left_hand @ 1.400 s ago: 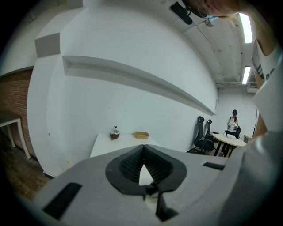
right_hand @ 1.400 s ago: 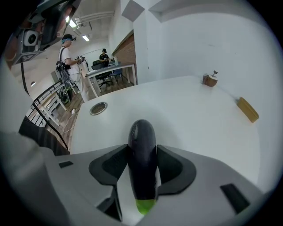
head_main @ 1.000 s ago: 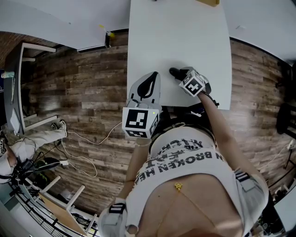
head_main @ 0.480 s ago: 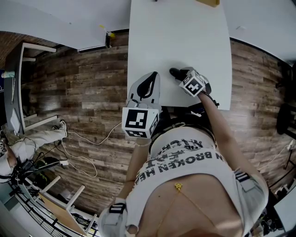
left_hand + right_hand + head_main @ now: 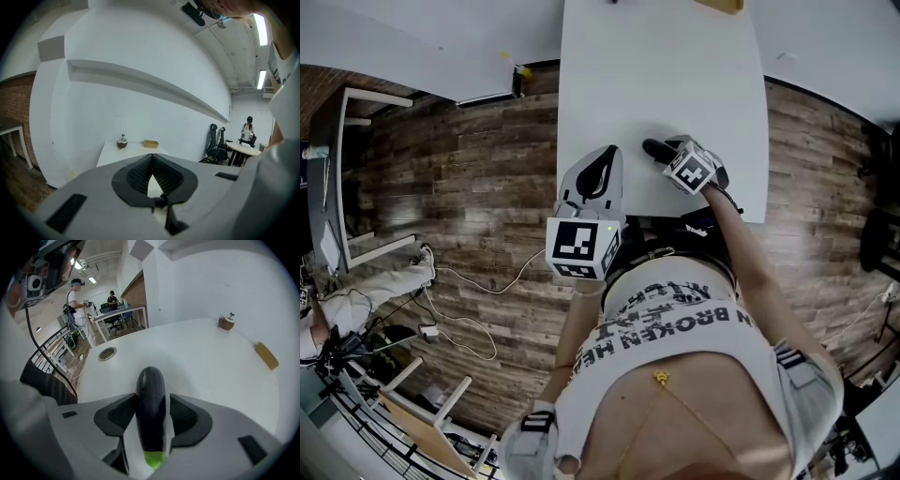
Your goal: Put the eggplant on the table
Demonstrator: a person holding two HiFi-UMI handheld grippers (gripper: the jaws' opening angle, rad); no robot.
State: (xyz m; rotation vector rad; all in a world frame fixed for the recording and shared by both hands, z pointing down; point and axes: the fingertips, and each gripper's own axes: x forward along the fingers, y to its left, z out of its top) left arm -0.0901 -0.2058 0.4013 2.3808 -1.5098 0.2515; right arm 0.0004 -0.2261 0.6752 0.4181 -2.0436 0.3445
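Note:
A dark purple eggplant [image 5: 150, 408] with a green stem end lies lengthwise between the jaws of my right gripper [image 5: 153, 393], which is shut on it. Its rounded tip sticks out past the fingertips, and the stem end points back at the camera. In the head view the eggplant's tip [image 5: 653, 147] shows just beyond the right gripper [image 5: 667, 150], low over the near end of the white table [image 5: 675, 75]. My left gripper [image 5: 609, 152] hovers at the table's near left edge. Its pads meet at the tips, shut and empty [image 5: 153, 155].
At the table's far end sit a small tan box [image 5: 266, 356] and a brown round object [image 5: 227, 323]. A round cable hole [image 5: 107, 353] is in the tabletop. Cables [image 5: 459, 319] trail over the wooden floor on the left. People work at a desk [image 5: 117, 310] in the background.

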